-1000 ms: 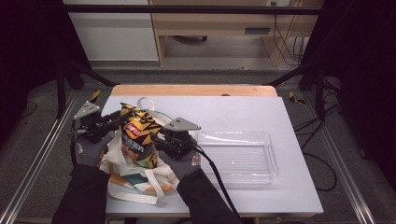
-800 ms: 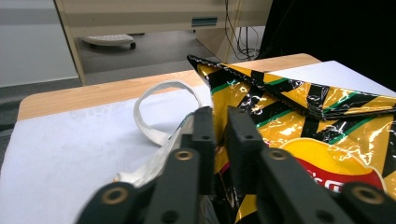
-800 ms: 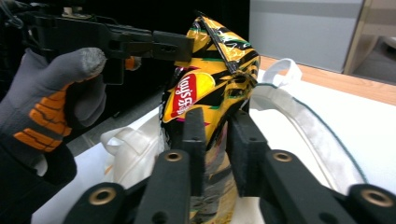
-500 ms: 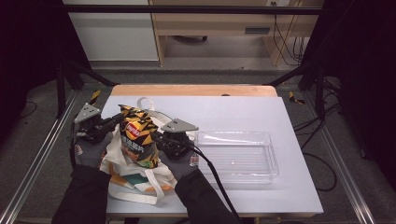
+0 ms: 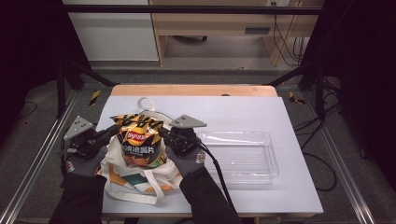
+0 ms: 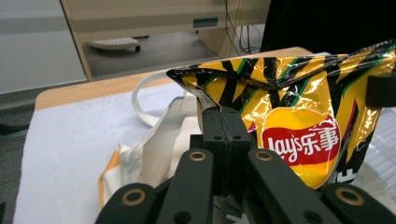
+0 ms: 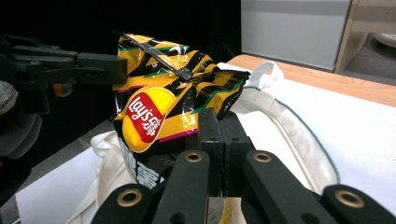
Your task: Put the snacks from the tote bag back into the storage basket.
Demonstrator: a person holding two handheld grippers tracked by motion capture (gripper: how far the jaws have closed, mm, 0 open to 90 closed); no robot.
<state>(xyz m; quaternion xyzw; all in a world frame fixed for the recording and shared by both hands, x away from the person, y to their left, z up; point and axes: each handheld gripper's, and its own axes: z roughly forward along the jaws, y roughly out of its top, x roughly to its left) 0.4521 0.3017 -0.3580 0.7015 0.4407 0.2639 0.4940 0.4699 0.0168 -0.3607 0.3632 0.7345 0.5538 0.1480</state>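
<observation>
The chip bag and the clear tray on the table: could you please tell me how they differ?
The chip bag is opaque, yellow and black with a red logo; the tray is see-through and plain. The chip bag stands upright in a cloth bag; the tray lies flat on the bare table. The chip bag sits between both grippers; the tray lies apart at the right, with nothing in it.

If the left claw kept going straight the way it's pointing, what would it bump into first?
Most likely the chip bag. The left claw sits shut right beside it, aimed at its side above the tote bag, though depth is hard to judge.
</observation>
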